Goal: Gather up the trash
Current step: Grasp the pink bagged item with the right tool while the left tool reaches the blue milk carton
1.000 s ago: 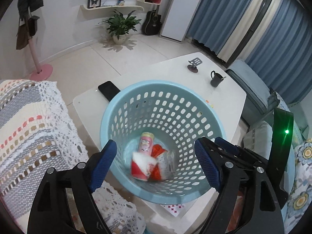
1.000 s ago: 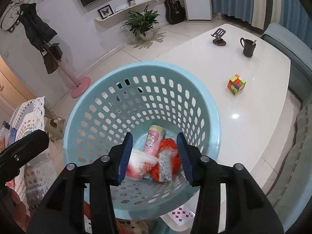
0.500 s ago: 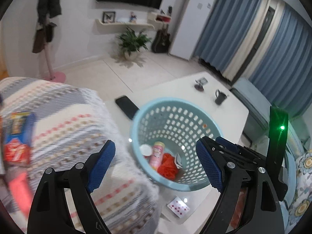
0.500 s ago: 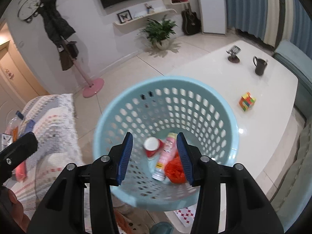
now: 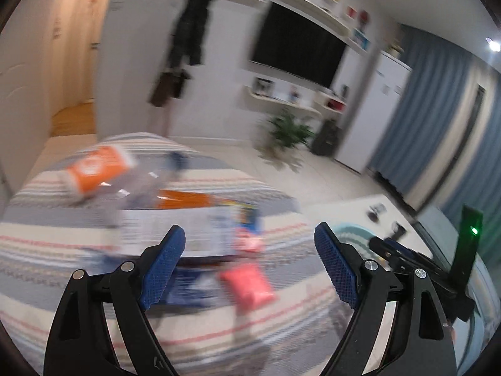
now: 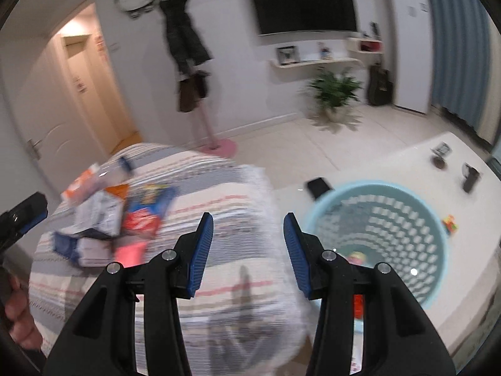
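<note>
Both views are motion-blurred. My left gripper (image 5: 249, 244) is open and empty above a striped cloth-covered seat (image 5: 62, 250) strewn with trash: a pink packet (image 5: 247, 283), an orange cup (image 5: 94, 169), white and blue wrappers (image 5: 200, 222). My right gripper (image 6: 247, 228) is open and empty over the same seat's edge (image 6: 238, 188). The wrapper pile (image 6: 103, 216) lies to its left. The light blue basket (image 6: 375, 238) stands on the white table to its right, with trash at its bottom (image 6: 357, 257).
On the white table (image 6: 407, 163) lie a black phone (image 6: 317, 185), a dark mug (image 6: 469, 178), a phone stand (image 6: 440, 156) and a puzzle cube (image 6: 450, 223). A coat rack (image 6: 188, 62), a potted plant (image 6: 333, 92) and a TV stand beyond.
Both grippers have swung left and away from the basket toward the cloth-covered seat with the trash pile. Both stayed open and empty.
</note>
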`<state>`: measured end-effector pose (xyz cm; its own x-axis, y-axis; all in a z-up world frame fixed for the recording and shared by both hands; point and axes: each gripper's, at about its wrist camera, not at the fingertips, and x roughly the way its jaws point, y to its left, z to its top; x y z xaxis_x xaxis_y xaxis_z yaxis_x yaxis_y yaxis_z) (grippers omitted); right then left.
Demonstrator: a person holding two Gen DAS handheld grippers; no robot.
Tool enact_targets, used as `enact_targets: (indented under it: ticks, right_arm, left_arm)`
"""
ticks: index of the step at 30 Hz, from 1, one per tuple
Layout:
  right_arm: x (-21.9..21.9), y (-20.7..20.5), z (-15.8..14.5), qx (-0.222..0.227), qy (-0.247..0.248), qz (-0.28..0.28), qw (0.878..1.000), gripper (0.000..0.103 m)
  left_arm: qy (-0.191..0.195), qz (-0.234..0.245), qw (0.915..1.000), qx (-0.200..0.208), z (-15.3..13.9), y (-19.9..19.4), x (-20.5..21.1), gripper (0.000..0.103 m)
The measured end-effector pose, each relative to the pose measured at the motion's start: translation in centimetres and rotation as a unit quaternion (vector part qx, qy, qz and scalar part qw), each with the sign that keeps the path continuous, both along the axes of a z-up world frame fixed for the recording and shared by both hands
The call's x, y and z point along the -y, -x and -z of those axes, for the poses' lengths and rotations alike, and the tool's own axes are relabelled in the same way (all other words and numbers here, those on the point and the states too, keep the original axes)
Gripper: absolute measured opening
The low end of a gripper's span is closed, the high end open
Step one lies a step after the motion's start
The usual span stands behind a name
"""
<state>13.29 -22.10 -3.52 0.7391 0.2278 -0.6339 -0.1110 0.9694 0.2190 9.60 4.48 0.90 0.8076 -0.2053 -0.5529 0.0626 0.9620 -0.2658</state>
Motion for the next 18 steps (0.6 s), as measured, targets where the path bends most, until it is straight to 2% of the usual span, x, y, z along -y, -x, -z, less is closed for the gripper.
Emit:
enact_targets:
  ticks: [4,6,8,12,15,18]
  right_arm:
    - [-5.6,0.3,1.1,-0.008,0.005,-0.057,0.998,0.044]
    - [-7.9,0.4,1.9,-0.019,0.005,-0.077,0.997,0.054]
    - [-10.2,0.3,2.9,-0.031,0.011,-0.098,0.995,0.057]
    - [-13.4,-0.1,4.5,-0.052,0.041,-0.120,0.991,0.063]
    - [-14.7,-0.8,5.4,-0.075,0.042,-0.128,0.988,0.063]
    - [-15.3,-1.5,5.8,-0.080,0.051,-0.125,0.988,0.063]
  left_arm:
    - [0.000,-0.049,0.9988,-0.005,0.4,1.4,-5.4,0.083]
    - [0.004,-0.066,0.9976,-0.019,1.3,1.6,-7.6,0.083]
    - [0.005,-0.083,0.9960,-0.033,2.2,1.8,-9.6,0.083]
    - [0.015,-0.088,0.9947,-0.051,3.8,1.4,-11.8,0.083]
    - [0.019,-0.078,0.9949,-0.061,4.6,0.9,-12.2,0.083]
    - [0.019,-0.064,0.9956,-0.067,5.2,0.4,-12.0,0.083]
